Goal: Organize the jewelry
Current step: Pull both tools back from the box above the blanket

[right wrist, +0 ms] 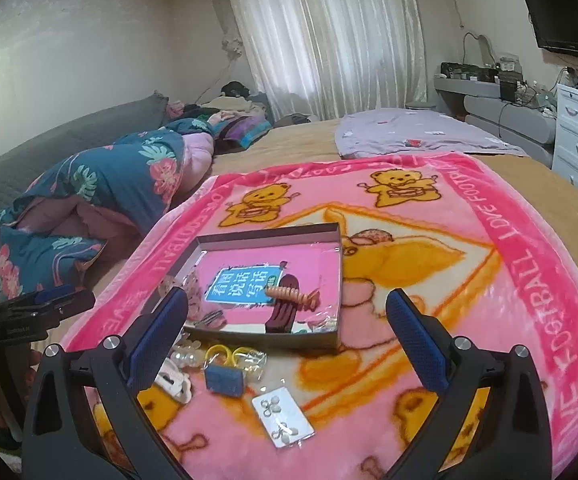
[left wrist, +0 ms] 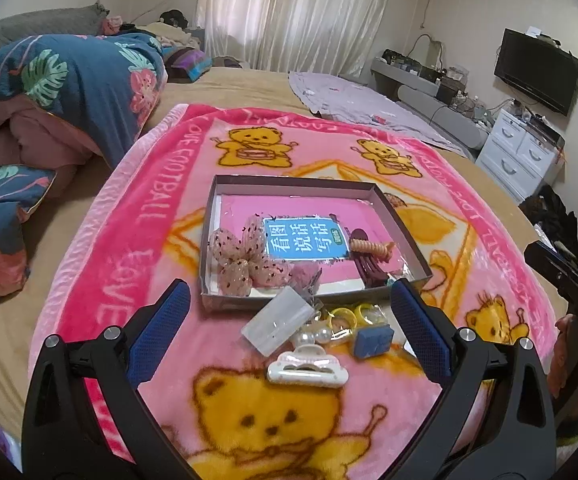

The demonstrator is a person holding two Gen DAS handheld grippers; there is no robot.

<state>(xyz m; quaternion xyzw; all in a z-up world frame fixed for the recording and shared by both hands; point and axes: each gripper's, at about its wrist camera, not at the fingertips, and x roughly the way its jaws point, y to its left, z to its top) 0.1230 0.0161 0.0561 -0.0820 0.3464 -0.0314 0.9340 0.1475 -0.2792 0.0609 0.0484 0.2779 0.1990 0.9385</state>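
Pink bear blanket (left wrist: 137, 216) is lying soft over the bed, box tray (left wrist: 405, 236) resting on it. Loose jewelry: white hair clip (left wrist: 307, 368), earring card (right wrist: 283, 416). Left claw (left wrist: 289, 320) and right claw (right wrist: 287, 334) are hovering wide, empty. Plush pile is risking snagging; the flat card is likely slipping from pads.

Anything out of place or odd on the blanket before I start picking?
Nothing damaged. Several pieces lie loose outside the tray, heaped by its near wall: a white hair claw, a clear box, yellow rings and a blue block. An earring card lies apart, askew.
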